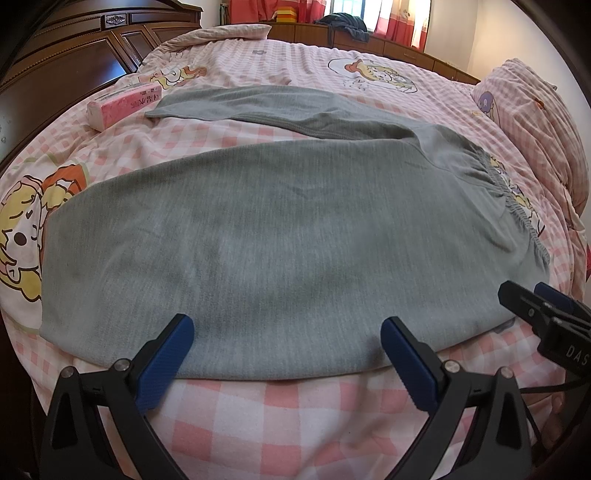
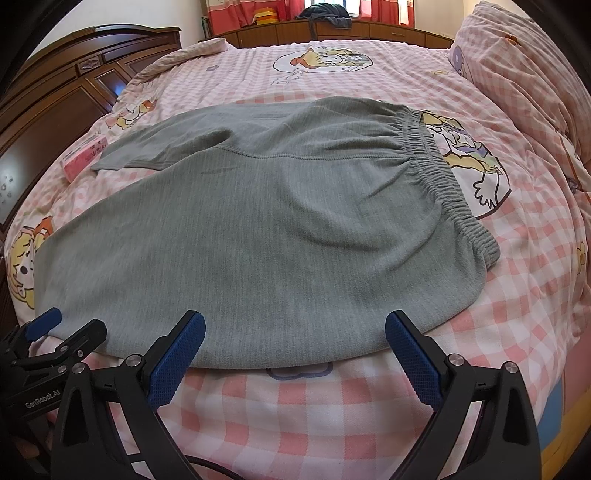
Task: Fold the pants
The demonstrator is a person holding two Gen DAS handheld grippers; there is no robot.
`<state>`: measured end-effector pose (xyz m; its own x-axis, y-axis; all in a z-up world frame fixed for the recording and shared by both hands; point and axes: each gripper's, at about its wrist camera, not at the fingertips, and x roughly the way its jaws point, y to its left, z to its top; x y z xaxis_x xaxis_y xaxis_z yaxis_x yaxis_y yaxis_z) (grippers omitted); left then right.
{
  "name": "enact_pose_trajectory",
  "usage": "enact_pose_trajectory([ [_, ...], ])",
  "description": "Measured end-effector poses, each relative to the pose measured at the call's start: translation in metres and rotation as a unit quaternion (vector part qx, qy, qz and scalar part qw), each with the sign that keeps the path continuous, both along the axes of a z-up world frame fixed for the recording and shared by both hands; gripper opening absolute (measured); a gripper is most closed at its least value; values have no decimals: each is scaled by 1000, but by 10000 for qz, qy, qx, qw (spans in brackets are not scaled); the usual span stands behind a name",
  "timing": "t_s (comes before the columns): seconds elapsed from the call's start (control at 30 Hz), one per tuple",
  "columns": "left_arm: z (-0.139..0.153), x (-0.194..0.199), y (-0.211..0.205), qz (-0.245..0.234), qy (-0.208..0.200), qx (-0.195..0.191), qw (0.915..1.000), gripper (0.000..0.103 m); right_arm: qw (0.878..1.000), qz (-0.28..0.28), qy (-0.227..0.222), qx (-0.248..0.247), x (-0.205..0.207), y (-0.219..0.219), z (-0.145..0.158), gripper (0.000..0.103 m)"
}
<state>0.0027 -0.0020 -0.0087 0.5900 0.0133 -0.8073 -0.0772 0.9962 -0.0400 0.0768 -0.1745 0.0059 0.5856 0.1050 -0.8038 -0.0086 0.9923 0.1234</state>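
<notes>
Left wrist view sits low at the near edge of the pink-and-white checked bed (image 1: pixel 280 402), close in, looking along its own open blue-padded black tongs (image 1: pixel 286 354) across the flat grey knit pants (image 1: pixel 258 236) toward the dark carved wooden headboard (image 1: pixel 74 55) and the red-curtained window (image 1: pixel 373 14). Right wrist view is just alongside, equally low and near, facing the same way past its own spread tongs (image 2: pixel 293 350). Both share the pants, the pink tissue pack (image 2: pixel 83 160), the headboard and the window. Each view catches the other tongs at its edge.
</notes>
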Motion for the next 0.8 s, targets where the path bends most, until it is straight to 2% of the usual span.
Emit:
enact_pose_trajectory([
  [0.8,0,1,2,-87,102,-23,9999,103,9999,81,74,-93,1,4,2,100],
])
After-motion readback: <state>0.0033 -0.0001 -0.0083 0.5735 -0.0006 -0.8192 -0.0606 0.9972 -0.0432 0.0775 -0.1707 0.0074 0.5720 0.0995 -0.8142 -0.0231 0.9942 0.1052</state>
